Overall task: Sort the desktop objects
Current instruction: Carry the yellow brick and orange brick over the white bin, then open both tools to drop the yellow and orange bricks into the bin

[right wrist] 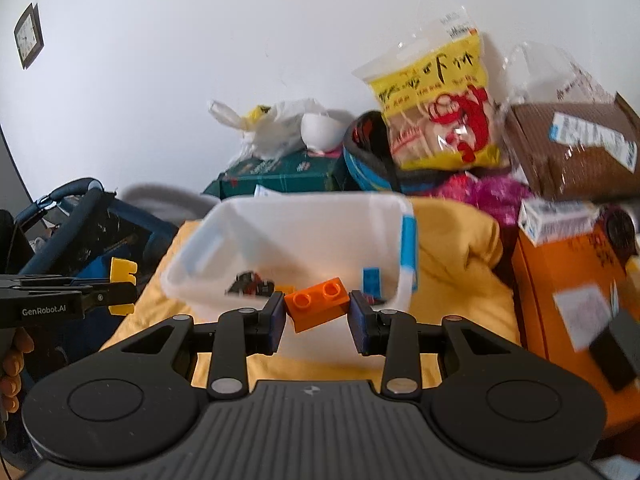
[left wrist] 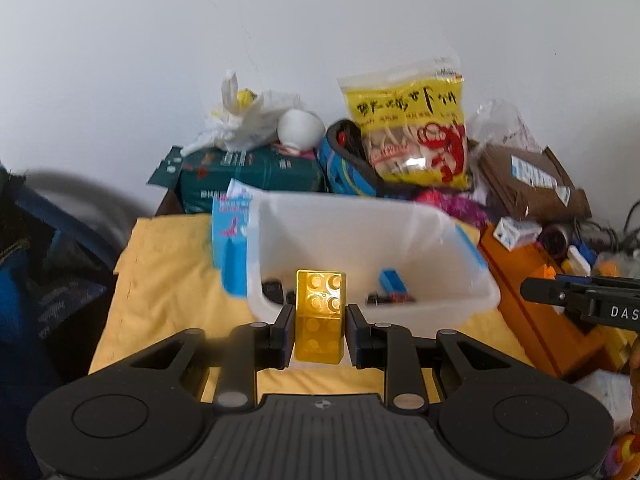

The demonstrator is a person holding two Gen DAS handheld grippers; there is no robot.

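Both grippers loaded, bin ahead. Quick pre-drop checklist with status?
1. Left gripper clamped on yellow brick: ok.
2. Right gripper clamped on orange brick: ok, though brick sits tilted.
3. White plastic bin open, with free floor space beside the blue brick: ok.
4. Bricks over the bin opening: cannot tell, the bin rim lies beyond both.
5. Grippers clear of each other: ok.

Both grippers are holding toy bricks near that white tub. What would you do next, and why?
Probably carry both forward over the white tub and let go. The left gripper is clamped on a yellow brick, the right gripper on an orange brick, and other bricks already lie inside.
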